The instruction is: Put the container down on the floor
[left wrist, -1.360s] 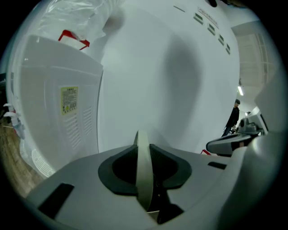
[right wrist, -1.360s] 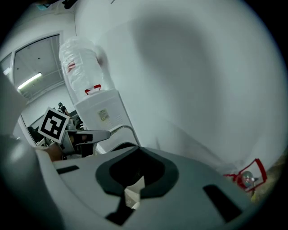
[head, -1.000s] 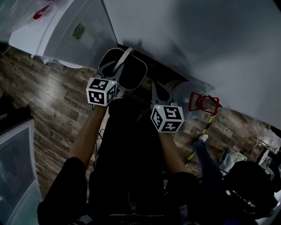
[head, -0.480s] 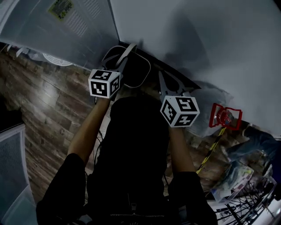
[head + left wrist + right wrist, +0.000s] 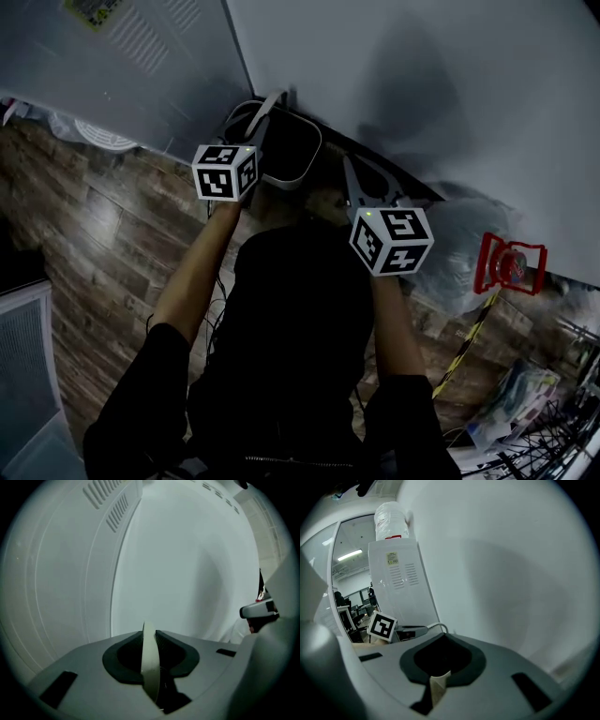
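Left gripper (image 5: pixel 150 635): jaws closed on the pale strap handle (image 5: pixel 149 667) of the container, the strap standing edge-on between them. In the head view this gripper (image 5: pixel 264 114) points toward 1 o'clock, and the handle (image 5: pixel 270 101) arches over the dark, pale-rimmed container (image 5: pixel 284 178). The container sits at the foot of the white wall (image 5: pixel 422 94), just beside the white water dispenser (image 5: pixel 141 56) at its 10 o'clock. Whether its base touches the wood-pattern floor (image 5: pixel 103 225) cannot be told.

Right gripper (image 5: pixel 443 635): jaws drawn together. A short pale tab (image 5: pixel 438 686) shows low between them; its nature is unclear. In the head view this gripper (image 5: pixel 349 165) lies at 4 o'clock of the container, apart from it. Its own view shows the dispenser (image 5: pixel 398 578) carrying a water bottle (image 5: pixel 391 520).

A red-framed object (image 5: pixel 511 265) stands at 3 o'clock, well apart.
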Action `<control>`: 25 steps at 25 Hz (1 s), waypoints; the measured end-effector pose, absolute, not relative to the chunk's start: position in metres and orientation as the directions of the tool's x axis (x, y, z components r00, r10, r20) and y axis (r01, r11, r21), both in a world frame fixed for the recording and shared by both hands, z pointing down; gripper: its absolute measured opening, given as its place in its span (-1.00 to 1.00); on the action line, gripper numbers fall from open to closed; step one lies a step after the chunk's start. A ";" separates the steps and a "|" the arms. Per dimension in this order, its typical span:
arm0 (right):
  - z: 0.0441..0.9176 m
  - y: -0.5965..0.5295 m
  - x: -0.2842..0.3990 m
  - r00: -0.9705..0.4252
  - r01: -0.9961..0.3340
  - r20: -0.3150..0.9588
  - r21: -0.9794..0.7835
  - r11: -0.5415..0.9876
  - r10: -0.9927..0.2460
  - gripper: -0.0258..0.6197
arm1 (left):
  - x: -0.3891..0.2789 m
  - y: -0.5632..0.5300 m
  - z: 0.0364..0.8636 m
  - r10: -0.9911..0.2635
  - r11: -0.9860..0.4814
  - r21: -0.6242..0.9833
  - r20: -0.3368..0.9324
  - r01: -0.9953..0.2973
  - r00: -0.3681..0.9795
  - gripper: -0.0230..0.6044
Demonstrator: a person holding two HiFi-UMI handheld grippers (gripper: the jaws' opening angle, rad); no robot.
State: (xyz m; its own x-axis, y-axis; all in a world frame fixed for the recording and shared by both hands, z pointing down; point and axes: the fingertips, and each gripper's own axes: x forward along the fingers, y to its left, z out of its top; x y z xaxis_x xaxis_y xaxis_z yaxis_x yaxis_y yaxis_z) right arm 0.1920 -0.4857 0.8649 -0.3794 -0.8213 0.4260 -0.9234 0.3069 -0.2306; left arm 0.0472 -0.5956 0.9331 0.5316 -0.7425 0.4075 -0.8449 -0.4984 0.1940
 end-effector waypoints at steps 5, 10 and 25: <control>0.875 -0.482 0.195 -0.382 -0.923 0.437 -0.233 0.308 -0.814 -0.89 | 0.038 -0.601 0.940 -0.768 -0.509 0.129 0.379 -0.851 0.517 -0.63; 0.880 -0.485 0.194 -0.387 -0.921 0.439 -0.236 0.311 -0.811 -0.89 | 0.026 -0.607 0.947 -0.773 -0.510 0.102 0.380 -0.854 0.508 -0.63; 0.891 -0.496 0.151 -0.435 -0.900 0.439 -0.244 0.362 -0.786 -0.89 | -0.027 -0.578 0.924 -0.854 -0.426 -0.029 0.344 -0.904 0.391 -0.64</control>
